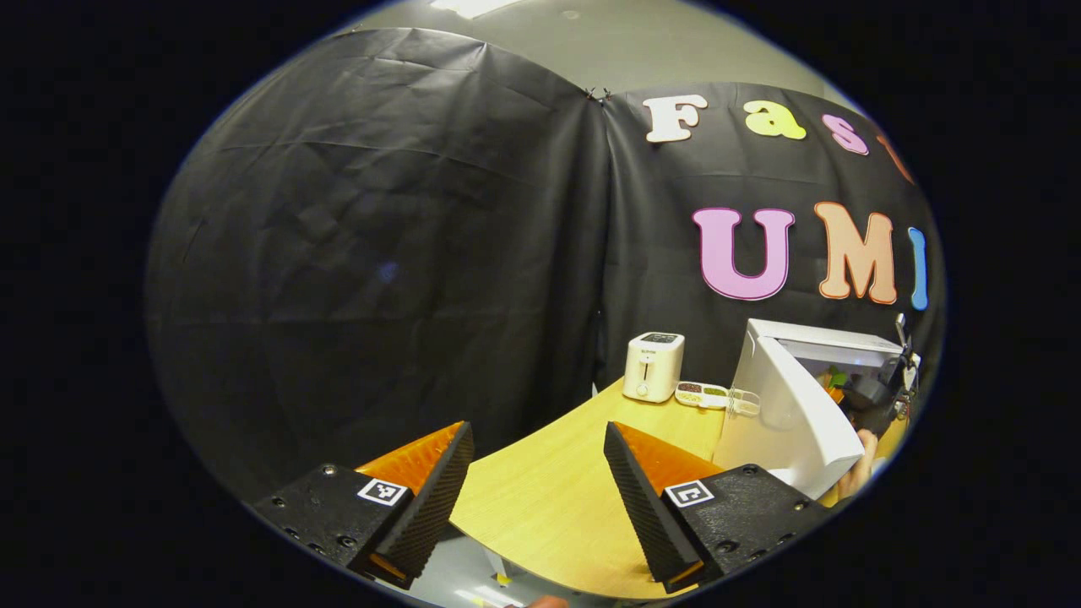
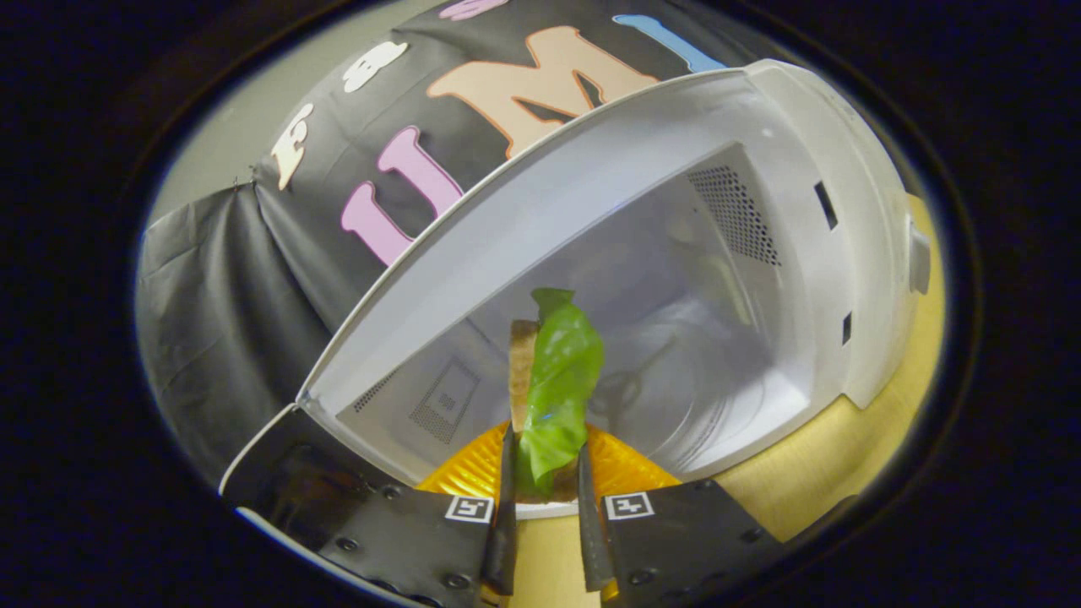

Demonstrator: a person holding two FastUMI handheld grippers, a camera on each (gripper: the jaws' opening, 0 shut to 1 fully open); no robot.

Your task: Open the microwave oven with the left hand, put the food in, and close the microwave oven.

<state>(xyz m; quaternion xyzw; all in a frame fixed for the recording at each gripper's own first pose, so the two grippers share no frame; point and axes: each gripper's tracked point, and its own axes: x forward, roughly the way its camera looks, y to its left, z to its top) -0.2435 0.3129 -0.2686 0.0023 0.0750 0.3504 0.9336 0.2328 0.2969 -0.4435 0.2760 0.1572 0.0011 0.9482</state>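
The white microwave oven (image 1: 832,346) stands on the wooden table at the right, its door (image 1: 790,418) swung open. My left gripper (image 1: 538,485) hangs open over the table's left edge, away from the door, holding nothing. In the left gripper view the other gripper (image 1: 878,393) and a hand reach into the oven's mouth. In the right gripper view my right gripper (image 2: 545,498) is shut on the food (image 2: 553,393), a slice of bread with a green leaf, held upright just inside the white oven cavity (image 2: 676,321).
A small white toaster (image 1: 652,366) stands at the back of the table (image 1: 557,498), and a divided tray (image 1: 714,395) of small foods lies between it and the oven door. The table edge curves away under my left gripper.
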